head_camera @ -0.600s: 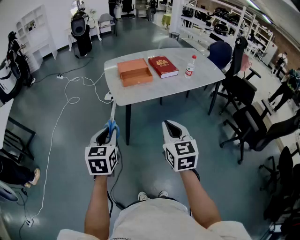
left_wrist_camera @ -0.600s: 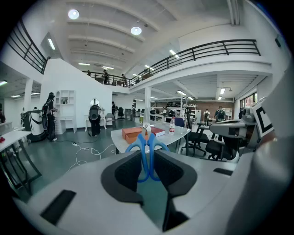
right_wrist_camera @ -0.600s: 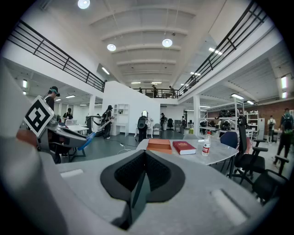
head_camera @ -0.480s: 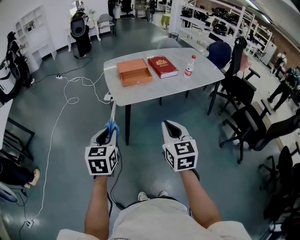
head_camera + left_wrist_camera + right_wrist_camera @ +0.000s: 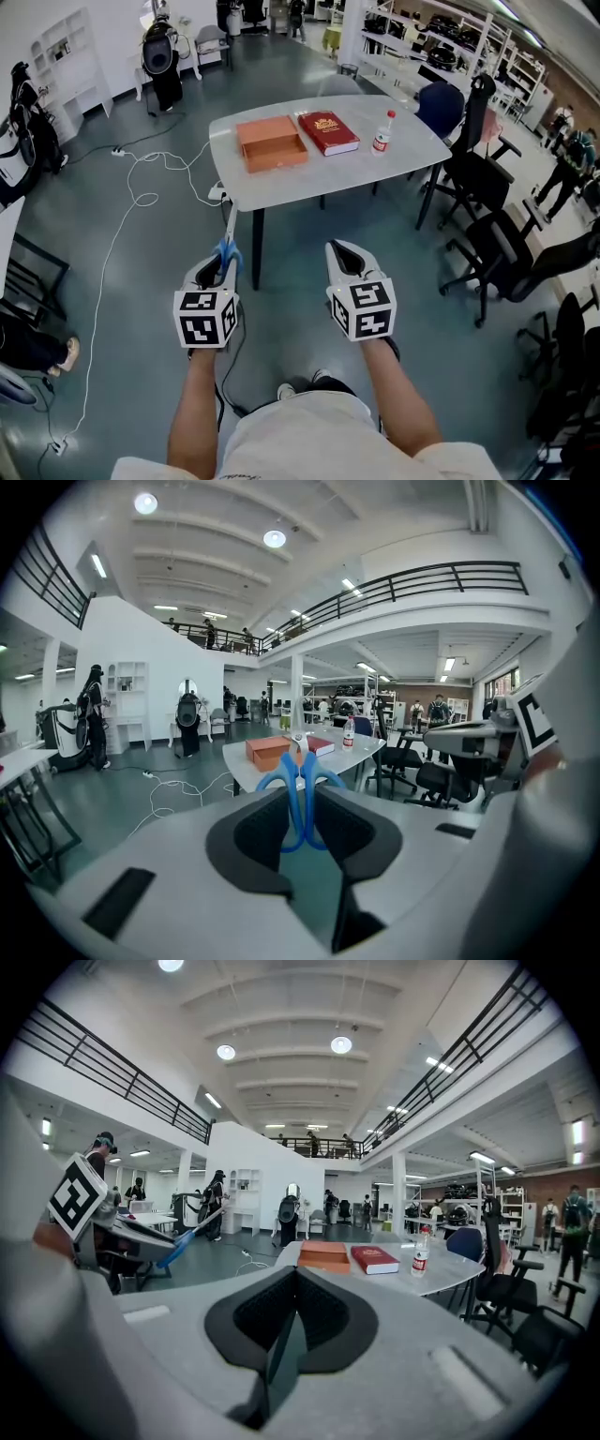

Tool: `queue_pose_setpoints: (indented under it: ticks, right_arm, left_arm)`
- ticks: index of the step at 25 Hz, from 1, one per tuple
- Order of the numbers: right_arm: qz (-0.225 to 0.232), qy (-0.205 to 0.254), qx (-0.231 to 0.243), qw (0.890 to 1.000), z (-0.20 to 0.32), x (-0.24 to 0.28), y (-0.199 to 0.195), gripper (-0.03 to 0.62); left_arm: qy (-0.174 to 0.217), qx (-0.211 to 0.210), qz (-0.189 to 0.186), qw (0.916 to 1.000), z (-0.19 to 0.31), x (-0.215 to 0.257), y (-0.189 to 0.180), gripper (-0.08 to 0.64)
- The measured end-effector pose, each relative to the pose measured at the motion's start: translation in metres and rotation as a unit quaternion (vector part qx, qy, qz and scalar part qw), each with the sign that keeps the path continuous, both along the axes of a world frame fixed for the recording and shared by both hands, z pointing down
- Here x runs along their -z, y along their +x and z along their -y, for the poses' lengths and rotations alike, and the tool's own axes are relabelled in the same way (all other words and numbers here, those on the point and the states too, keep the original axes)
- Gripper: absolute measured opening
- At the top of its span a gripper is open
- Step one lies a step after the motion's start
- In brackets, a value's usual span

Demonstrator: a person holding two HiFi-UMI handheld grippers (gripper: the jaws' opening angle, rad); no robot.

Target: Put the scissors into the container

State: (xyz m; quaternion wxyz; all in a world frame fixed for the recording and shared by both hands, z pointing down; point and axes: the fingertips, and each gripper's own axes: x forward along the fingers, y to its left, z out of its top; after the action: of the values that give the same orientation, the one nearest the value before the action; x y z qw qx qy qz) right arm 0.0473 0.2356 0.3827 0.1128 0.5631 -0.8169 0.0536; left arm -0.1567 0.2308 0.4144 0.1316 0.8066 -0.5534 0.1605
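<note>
Blue-handled scissors (image 5: 226,247) sit clamped in my left gripper (image 5: 218,266), their pale blades pointing ahead toward the table. In the left gripper view the blue loops (image 5: 299,782) stand between the jaws of the left gripper (image 5: 302,799). My right gripper (image 5: 340,250) hangs beside it, shut with nothing in it; the right gripper view shows its jaws closed at the right gripper (image 5: 293,1286). The container, an open orange box (image 5: 272,143), lies on the grey table (image 5: 309,178) well ahead of both grippers. It also shows as the orange box (image 5: 269,752) and the orange box (image 5: 323,1256).
A red book (image 5: 327,132) and a small bottle (image 5: 382,132) sit right of the box. Black office chairs (image 5: 487,187) crowd the table's right side. White cables (image 5: 141,187) trail over the floor at left. The person's shoe (image 5: 286,390) is on the floor well short of the table.
Both grippers keep the same pose and the scissors stay clamped. The table has drifted very slightly in the head view, and one shoe has gone under the body.
</note>
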Motion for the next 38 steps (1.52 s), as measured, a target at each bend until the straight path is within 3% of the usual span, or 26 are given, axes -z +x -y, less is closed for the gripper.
queue_pose_setpoints:
  ticks: [13,38]
  right_arm:
    - [0.010,-0.004,0.005,1.000,0.050,-0.010,0.002,0.005]
    - [0.017,-0.024,0.058,0.998,0.252,-0.025,0.047,0.005]
  left_arm:
    - [-0.009,0.010,0.002,0.9999,0.045,-0.010,-0.005,0.083]
    - [-0.029,0.053,0.006,0.9981,0.226,-0.022,0.042,0.081]
